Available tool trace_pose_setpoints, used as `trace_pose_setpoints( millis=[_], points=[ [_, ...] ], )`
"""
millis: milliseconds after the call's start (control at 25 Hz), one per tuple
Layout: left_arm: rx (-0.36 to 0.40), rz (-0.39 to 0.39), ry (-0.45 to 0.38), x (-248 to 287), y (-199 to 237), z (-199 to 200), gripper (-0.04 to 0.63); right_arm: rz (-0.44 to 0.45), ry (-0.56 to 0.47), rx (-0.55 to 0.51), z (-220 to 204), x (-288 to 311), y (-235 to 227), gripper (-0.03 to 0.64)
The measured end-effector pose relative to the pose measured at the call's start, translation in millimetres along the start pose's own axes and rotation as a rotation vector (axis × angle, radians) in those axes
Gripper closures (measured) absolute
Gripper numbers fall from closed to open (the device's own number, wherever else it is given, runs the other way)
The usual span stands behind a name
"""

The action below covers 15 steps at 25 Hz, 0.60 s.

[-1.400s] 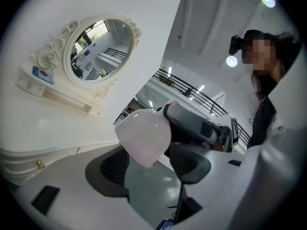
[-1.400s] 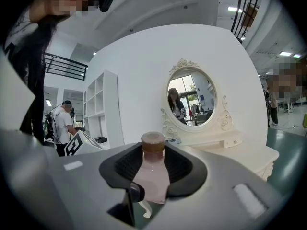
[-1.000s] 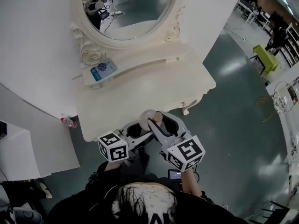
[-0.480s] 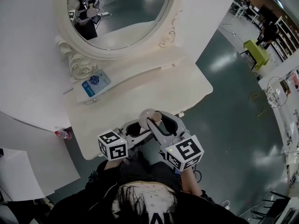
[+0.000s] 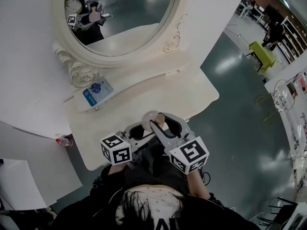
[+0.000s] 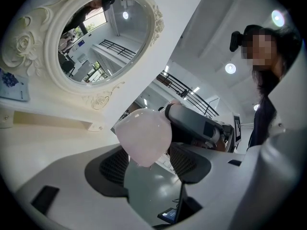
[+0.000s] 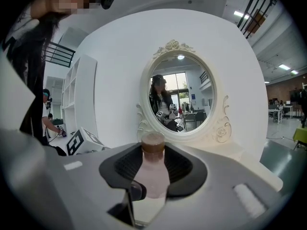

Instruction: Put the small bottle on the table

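1. Pale pink with a brown cap, the small bottle appears at lower centre of the head view. It is carried by the right gripper, with the left gripper just beside it. Both hang over the near edge of the cream table, below the oval mirror. The bottle is not yet set down. The step is probably best done by bringing it over bare tabletop, clear of the blue-printed box at left. It should be lowered until its base rests flat, and only then released.
2. Left gripper view: the jaws stand apart. The bottle's rounded base shows at centre, over the gap. No pad visibly presses on it, so this gripper appears to hold nothing.
3. Right gripper view: the jaws are clamped, fairly wide, on the bottle's body at centre. The cap rises above the pads.
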<state>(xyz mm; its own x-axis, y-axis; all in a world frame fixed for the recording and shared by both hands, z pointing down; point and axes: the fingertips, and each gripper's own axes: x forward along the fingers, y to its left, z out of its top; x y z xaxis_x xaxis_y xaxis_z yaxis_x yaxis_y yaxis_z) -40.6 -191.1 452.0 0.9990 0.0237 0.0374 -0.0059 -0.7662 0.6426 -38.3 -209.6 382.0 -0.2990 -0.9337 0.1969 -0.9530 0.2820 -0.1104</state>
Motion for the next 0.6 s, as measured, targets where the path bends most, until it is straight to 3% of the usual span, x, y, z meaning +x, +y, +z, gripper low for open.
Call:
trace_pose_setpoints(
  millis=[320,600],
  points=[
    [-0.015,0.086,-0.040,19.2,29.7,11.4,0.344,0.098,0.021,-0.005,-3.3,24.8,-27.3,0.467],
    [-0.038,0.176,-0.062,77.1,57.8,24.5,0.344,0.189,0.041,0.044,-5.4,37.9,-95.7,0.468]
  ],
)
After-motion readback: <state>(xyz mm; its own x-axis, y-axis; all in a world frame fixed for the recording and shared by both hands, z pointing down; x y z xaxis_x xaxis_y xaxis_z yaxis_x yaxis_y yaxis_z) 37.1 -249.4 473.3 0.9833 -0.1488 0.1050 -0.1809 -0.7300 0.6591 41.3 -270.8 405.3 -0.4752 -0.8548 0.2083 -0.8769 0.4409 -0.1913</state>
